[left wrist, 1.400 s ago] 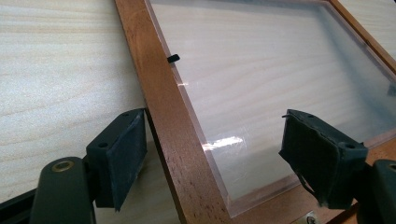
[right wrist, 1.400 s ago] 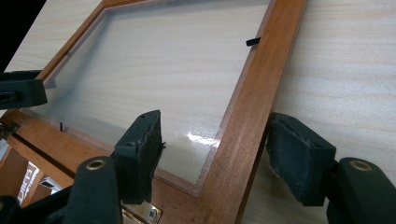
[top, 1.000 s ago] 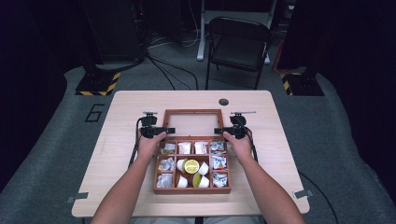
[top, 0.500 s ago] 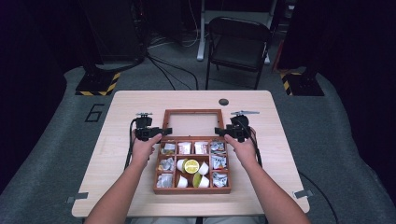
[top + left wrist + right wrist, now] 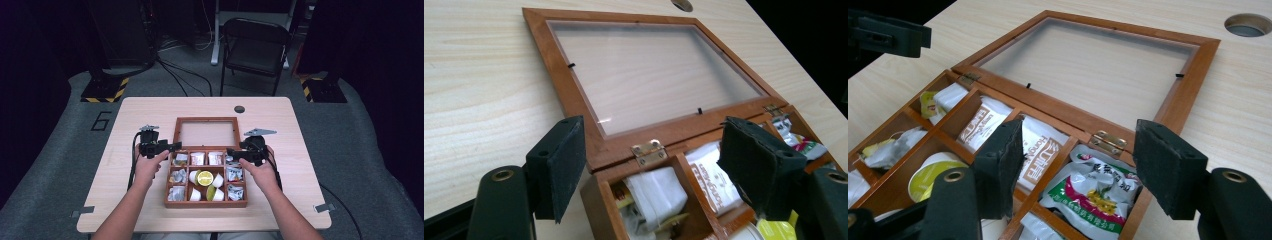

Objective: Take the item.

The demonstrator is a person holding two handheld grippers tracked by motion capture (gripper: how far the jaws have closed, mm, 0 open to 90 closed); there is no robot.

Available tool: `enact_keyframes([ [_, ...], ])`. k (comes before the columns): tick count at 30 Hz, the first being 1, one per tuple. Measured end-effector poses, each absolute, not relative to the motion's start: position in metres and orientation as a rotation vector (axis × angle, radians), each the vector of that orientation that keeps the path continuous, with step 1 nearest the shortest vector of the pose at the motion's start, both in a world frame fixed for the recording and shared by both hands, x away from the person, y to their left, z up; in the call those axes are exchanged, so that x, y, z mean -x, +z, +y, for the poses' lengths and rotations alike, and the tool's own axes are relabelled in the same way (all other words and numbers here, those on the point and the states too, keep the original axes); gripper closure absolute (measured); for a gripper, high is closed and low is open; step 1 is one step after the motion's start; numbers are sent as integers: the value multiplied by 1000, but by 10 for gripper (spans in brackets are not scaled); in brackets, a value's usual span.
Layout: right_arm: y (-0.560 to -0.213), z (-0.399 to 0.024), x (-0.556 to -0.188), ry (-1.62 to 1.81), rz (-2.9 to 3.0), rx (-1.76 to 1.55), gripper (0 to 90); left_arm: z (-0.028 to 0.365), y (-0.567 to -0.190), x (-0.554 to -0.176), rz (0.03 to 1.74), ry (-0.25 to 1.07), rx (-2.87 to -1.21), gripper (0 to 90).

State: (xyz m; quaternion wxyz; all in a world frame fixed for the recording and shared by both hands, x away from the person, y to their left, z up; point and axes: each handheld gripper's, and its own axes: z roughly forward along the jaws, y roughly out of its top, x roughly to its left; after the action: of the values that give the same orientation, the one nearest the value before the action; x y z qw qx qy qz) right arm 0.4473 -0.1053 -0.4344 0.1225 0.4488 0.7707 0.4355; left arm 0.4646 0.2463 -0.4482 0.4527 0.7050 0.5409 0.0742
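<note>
A wooden compartment box (image 5: 206, 204) stands on the table with its glass lid (image 5: 206, 134) swung back flat behind it. Tea packets (image 5: 198, 158), white cups and a yellow-topped cup (image 5: 205, 177) fill the compartments. My left gripper (image 5: 172, 146) hovers at the box's back left corner. In its own view my left gripper (image 5: 654, 135) stands open astride the brass hinge (image 5: 649, 151); its jaws have just been closing and the pads touch nothing. My right gripper (image 5: 231, 151) is at the back right corner. In its view my right gripper (image 5: 1080, 132) is open above a packet (image 5: 1093, 192).
A round hole (image 5: 239, 109) sits in the table behind the lid. A folding chair (image 5: 255, 45) stands beyond the far edge. Bare tabletop (image 5: 300, 130) lies on both sides of the box. Cables trail from both grippers along the forearms.
Both grippers have drawn back a little from beside the lid toward the person. The lid lies flat and the box has not moved.
</note>
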Motion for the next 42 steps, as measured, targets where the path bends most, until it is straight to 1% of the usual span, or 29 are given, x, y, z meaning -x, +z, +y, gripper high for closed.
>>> enact_keyframes([
  [9, -440, -94, -436, 1268, 2307, -1249, 364, 246, -444, -447, 1300, 190, -1756, 265],
  [18, -450, -70, -425, 1251, 2419, -1131, 365, 253, -443, -433, 1290, 206, -1756, 265],
  [27, -457, -46, -412, 1233, 2519, -1031, 366, 254, -444, -429, 1285, 220, -1764, 265],
  [42, -478, -25, -405, 1132, 2627, -994, 355, 258, -443, -428, 1285, 208, -1737, 265],
])
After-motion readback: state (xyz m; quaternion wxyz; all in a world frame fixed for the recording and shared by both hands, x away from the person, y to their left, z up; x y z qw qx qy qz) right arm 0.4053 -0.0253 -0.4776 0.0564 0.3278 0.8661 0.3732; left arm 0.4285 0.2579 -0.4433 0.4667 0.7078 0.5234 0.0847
